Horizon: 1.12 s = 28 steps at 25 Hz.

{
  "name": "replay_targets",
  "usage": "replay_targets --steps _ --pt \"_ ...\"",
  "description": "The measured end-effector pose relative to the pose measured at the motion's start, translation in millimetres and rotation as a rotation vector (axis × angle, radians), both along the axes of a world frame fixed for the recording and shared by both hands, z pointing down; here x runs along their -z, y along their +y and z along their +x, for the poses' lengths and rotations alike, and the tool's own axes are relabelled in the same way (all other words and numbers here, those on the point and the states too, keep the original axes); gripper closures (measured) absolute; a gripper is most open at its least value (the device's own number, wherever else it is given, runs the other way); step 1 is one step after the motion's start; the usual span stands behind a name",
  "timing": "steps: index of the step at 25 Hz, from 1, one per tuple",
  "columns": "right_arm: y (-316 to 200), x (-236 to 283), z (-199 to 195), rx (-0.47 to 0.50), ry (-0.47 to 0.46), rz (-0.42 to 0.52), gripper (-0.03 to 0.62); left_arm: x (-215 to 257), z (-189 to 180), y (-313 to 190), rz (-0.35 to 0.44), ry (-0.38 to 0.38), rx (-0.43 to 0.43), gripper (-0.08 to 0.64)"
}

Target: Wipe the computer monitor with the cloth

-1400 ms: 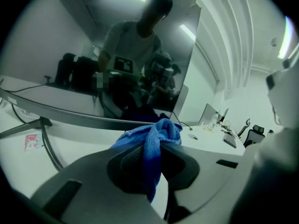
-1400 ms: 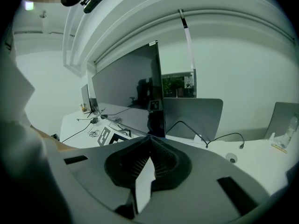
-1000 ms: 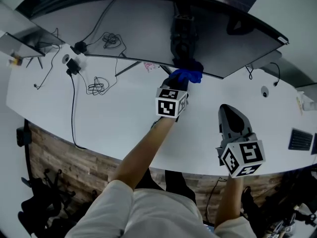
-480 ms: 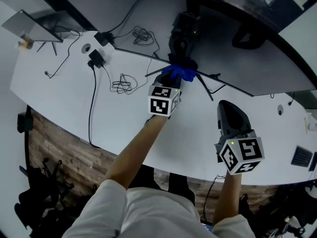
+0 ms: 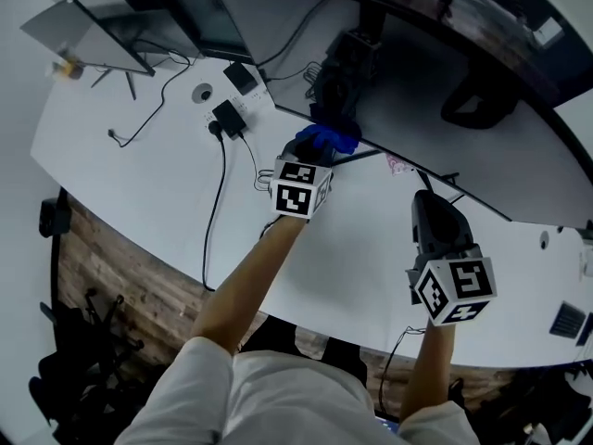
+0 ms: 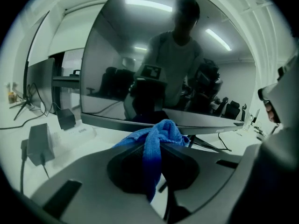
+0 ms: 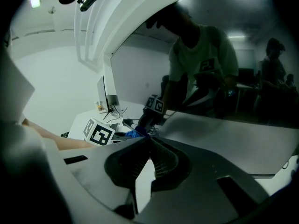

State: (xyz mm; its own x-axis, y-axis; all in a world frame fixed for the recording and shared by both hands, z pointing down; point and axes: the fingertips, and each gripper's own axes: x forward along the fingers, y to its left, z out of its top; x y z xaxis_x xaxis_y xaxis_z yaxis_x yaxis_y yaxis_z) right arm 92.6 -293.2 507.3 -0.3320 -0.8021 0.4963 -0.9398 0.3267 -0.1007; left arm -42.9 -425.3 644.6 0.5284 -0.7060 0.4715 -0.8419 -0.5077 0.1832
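Cloth [image 6: 156, 133] was pinched in left claw [image 6: 159, 146], close to monitor's [image 6: 140, 64] lower edge. Right claw [image 7: 149, 141] was pressed together, empty, above near-right bench [image 5: 352, 258].

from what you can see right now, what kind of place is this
Most likely an office or computer lab: a long white desk carries a large curved monitor, a second screen, and trailing cables with a power adapter.

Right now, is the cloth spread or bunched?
Bunched: the blue cloth is wadded in the shut left gripper, near the lower edge of the monitor.
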Motion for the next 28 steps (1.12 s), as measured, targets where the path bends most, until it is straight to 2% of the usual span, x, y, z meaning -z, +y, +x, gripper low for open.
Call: replay_targets --steps 7,12,14,18,24,28 --pt "-33 -3 -47 0.030 -0.005 0.004 0.578 -1 -75 -34 0.001 -0.010 0.080 0.506" --pt "-47 7 -69 0.053 0.001 0.028 0.578 8 -118 -38 0.013 -0.014 0.145 0.506" --pt "-52 14 -75 0.065 0.008 0.042 0.578 23 -129 -34 0.054 -0.033 0.141 0.506" --pt "-52 43 -87 0.112 0.006 0.097 0.578 74 -139 -12 0.187 -0.070 0.106 0.506" --pt "-28 107 -104 0.203 0.049 0.219 0.580 171 -143 45 0.358 -0.039 0.071 0.505" --pt "-2 148 -104 0.257 0.069 0.296 0.578 233 -129 92 0.428 0.016 0.057 0.505"
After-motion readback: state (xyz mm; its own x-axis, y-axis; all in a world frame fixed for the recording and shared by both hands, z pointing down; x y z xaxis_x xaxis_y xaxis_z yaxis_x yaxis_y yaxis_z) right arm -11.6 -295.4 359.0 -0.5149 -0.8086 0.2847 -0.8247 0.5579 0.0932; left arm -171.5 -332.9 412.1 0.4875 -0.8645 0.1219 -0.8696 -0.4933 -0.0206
